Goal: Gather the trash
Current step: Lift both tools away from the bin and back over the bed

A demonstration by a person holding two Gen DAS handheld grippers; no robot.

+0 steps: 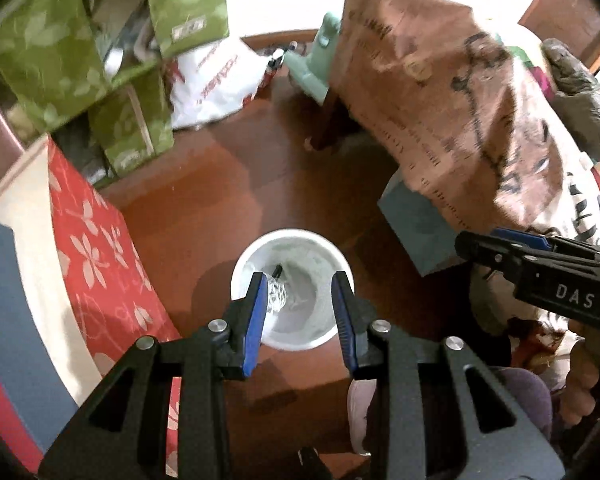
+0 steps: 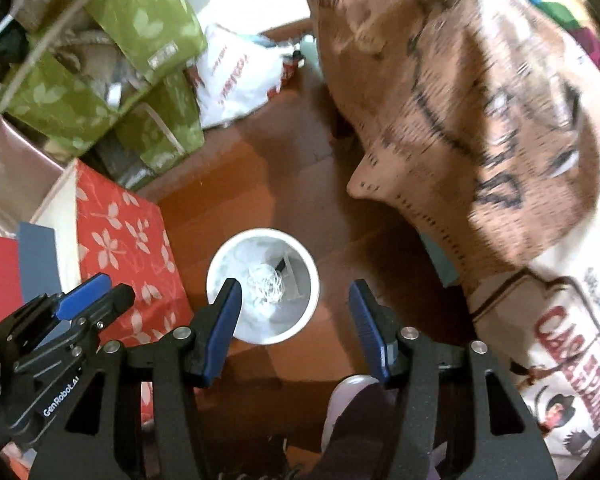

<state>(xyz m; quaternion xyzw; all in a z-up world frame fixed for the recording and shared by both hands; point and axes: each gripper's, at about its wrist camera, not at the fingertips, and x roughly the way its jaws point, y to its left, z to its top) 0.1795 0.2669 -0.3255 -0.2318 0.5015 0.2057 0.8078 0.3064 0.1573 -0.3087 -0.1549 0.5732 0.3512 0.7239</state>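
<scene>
Both tools point steeply down, jaws apart and empty: left tool (image 1: 300,320), right tool (image 2: 296,320). At frame centre, a white bin (image 2: 216,280) holds crumpled white trash (image 2: 266,286).

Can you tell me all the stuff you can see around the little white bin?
bin: one, white, on the floor in the middle, below both tools
crumpled paper: one ball, white, inside the bin
floor: reddish-brown wood
green bags: several, green with pale leaves, upper left
red box: one, red with white flowers, left of the bin
plastic bag: one, white with red print, at the back
brown paper bag: one, large, with black drawing, right
printed bag: one, white with red letters, lower right
blue-grey box: one, under the brown bag
left tool: black with blue pads, open, holding nothing
right tool: same colours, open, holding nothing
</scene>
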